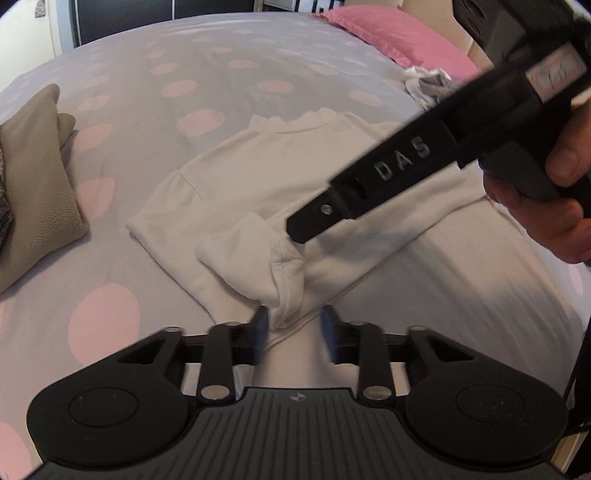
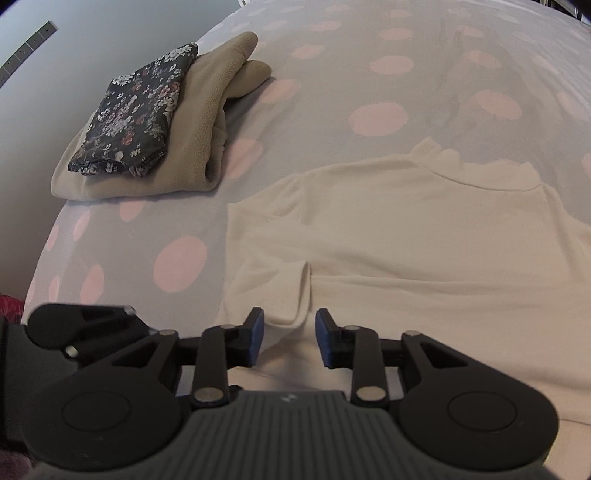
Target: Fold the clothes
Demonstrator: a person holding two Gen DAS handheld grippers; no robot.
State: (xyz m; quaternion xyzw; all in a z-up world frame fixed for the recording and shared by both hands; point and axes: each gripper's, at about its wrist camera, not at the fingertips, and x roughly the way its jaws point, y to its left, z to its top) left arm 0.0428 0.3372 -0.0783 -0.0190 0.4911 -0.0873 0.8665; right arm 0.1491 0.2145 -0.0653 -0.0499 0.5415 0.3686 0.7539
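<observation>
A cream long-sleeved top [image 1: 295, 173] lies flat on the bed, collar away from me, with one sleeve folded across its body. The cuff [image 1: 286, 291] of that sleeve sits between the blue pads [image 1: 260, 332] of my left gripper [image 1: 293, 330]; a gap shows beside the cuff, so the gripper is open. My right gripper [image 1: 301, 230] reaches in from the right in a hand, its tip just above the sleeve. In the right wrist view, the right gripper [image 2: 290, 334] is open over the top [image 2: 424, 229], with a small fold of cloth [image 2: 301, 295] just ahead of its pads and nothing gripped.
The bedspread [image 1: 155, 192] is grey with pink dots. A folded beige fleece [image 2: 207, 122] with a folded dark floral garment [image 2: 136, 110] on it lies at the left. A pink pillow [image 1: 391, 33] and a crumpled grey-white cloth [image 1: 428, 86] are at the far right.
</observation>
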